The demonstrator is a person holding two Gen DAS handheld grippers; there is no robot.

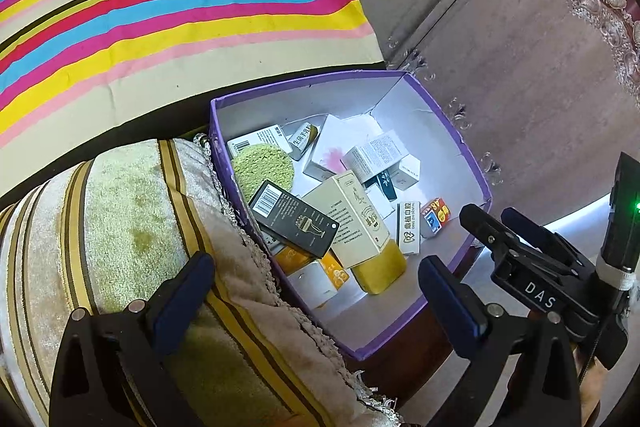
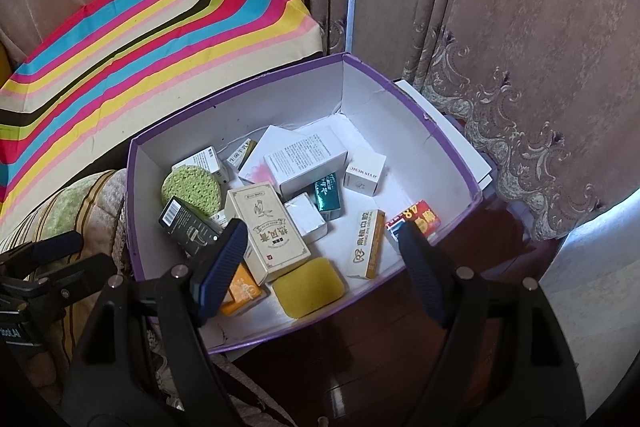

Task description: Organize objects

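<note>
A purple cardboard box [image 1: 472, 163] [image 2: 452, 147] with a white inside stands on a dark wooden surface. It holds several small cartons, among them a black carton [image 1: 296, 219] [image 2: 186, 227], a cream carton [image 1: 356, 215] [image 2: 272, 227], a round green sponge [image 1: 262, 169] [image 2: 192, 189] and a yellow sponge [image 1: 378, 271] [image 2: 310, 285]. My left gripper [image 1: 316, 291] is open and empty above the box's near left corner. My right gripper [image 2: 324, 267] is open and empty above the box's near edge; it also shows in the left wrist view [image 1: 508, 231].
A striped green and gold cushion [image 1: 120, 227] [image 2: 68, 219] lies against the box's left side. A bright rainbow-striped cloth [image 1: 160, 7] [image 2: 140, 39] covers something behind it. Patterned brown curtains [image 1: 540, 27] [image 2: 520, 47] hang behind and right of the box.
</note>
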